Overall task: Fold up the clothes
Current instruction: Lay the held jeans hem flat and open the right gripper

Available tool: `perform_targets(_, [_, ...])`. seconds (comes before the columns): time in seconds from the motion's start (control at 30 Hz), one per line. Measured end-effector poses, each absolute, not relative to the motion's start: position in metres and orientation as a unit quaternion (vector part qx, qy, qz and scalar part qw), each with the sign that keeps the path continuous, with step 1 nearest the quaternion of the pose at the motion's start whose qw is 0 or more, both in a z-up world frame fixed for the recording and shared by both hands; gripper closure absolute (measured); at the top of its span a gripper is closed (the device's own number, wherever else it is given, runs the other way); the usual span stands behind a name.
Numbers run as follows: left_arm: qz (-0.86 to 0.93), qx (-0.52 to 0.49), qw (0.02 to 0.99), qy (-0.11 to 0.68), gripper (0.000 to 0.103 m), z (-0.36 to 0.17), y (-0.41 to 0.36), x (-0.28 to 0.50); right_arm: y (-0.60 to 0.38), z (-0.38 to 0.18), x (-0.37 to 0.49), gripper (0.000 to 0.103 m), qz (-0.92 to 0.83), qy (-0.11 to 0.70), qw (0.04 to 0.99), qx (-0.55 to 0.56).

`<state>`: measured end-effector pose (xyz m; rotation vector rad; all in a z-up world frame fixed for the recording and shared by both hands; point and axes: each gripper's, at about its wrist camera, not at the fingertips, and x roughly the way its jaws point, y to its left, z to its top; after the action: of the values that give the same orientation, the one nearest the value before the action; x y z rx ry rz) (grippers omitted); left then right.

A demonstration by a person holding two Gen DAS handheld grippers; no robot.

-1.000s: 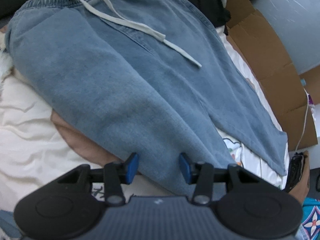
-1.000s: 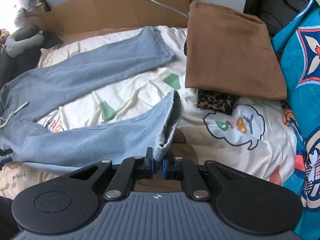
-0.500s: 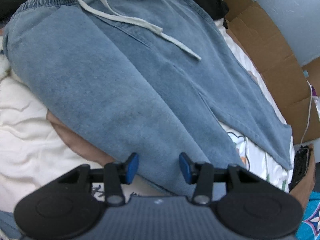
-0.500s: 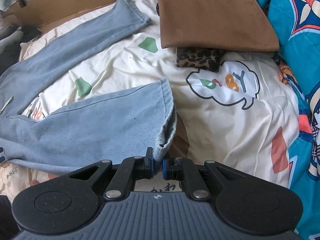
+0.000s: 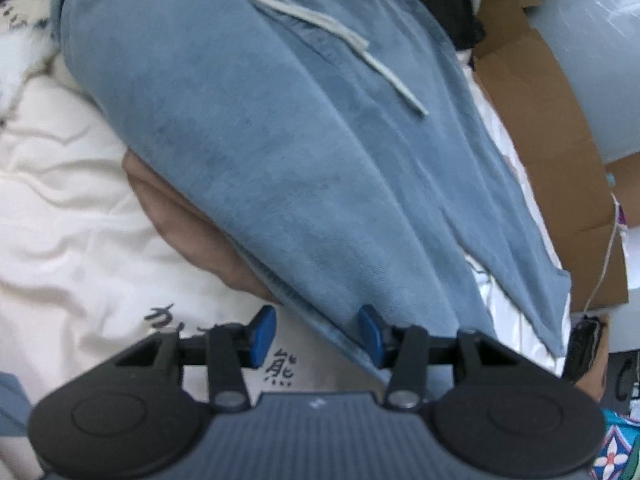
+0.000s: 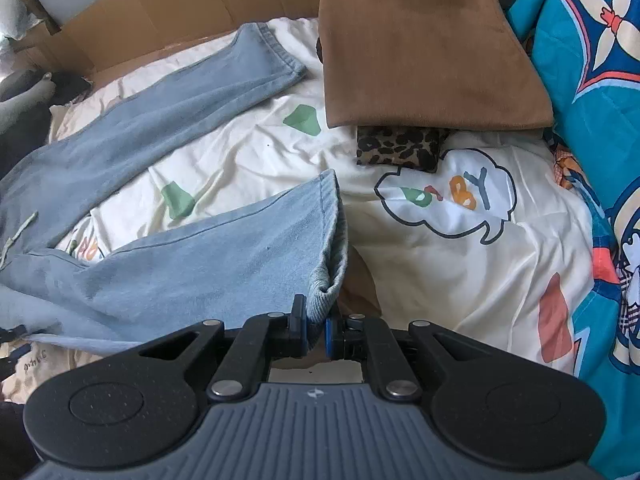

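The right gripper is clamped on only the near corner of one leg's hem, a thin pinch on thick ribbed edging, so a quick pull could tug that corner free or drag the whole leg crooked over the slippery sheet. The left gripper hangs with its jaws parted and nothing pressed between them; the side seam of the jeans runs past its right pad, and if it closes where it is, it would likely catch one layer or a bit of sheet beneath, leaving the fold lopsided. The trailing drawstring could also get trapped in a fold. The jeans lie spread across the bed, waistband to the far left, legs splayed in a V toward the right, one hem far, near the cardboard, the other near, in the right gripper. They are pale blue washed denim, soft and heavy-looking, with a flat whitish cord. The sheet is cream, smooth, faintly creased, printed with cartoon shapes. At the far right sits a flat brown folded cloth of suede-like nap over a small leopard-print piece, close enough to be nudged by a swinging leg.
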<state>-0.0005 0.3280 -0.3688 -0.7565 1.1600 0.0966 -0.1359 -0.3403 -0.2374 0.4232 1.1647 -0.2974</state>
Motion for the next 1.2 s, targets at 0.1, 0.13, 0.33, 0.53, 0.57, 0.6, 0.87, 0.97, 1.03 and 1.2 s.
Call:
perform_targets(0.1, [0.050,-0.364,0.766,0.527,0.057,-0.377,0.326,0.005,-0.340,-0.234,-0.138,0.096,-0.140,0.544,0.804,0.198])
perform_targets(0.13, [0.049,-0.373,0.767,0.520,0.066,-0.377,0.326,0.006,-0.340,-0.233,-0.139,0.096,-0.142,0.543,0.804,0.199])
perform_targets(0.33, [0.034,-0.365,0.776,0.513,0.090,-0.356,0.330,-0.010,-0.341,-0.232,-0.140,0.096,-0.148,0.549,0.797,0.206])
perform_targets(0.53, [0.031,-0.376,0.772,0.511,0.094,-0.336,0.356,-0.048,-0.334,-0.237,-0.143,0.096,-0.145,0.573,0.780,0.203])
perform_targets(0.57, [0.032,-0.375,0.771,0.513,0.094,-0.334,0.359,-0.053,-0.332,-0.237,-0.145,0.096,-0.145,0.577,0.778,0.202])
perform_targets(0.6, [0.034,-0.375,0.769,0.516,0.094,-0.333,0.362,-0.056,-0.331,-0.237,-0.146,0.096,-0.145,0.581,0.775,0.202])
perform_targets(0.87, [0.057,-0.350,0.761,0.543,0.095,-0.338,0.366,-0.068,-0.328,-0.267,-0.152,0.096,-0.145,0.612,0.748,0.213])
perform_targets(0.97, [0.070,-0.316,0.757,0.567,0.094,-0.346,0.360,-0.064,-0.328,-0.294,-0.157,0.096,-0.147,0.627,0.732,0.222])
perform_targets(1.03, [0.073,-0.311,0.752,0.576,0.093,-0.349,0.359,-0.059,-0.328,-0.308,-0.162,0.096,-0.151,0.634,0.723,0.230])
perform_targets(1.2, [0.068,-0.292,0.757,0.581,0.087,-0.337,0.361,-0.046,-0.338,-0.318,-0.172,0.084,-0.155,0.622,0.724,0.255])
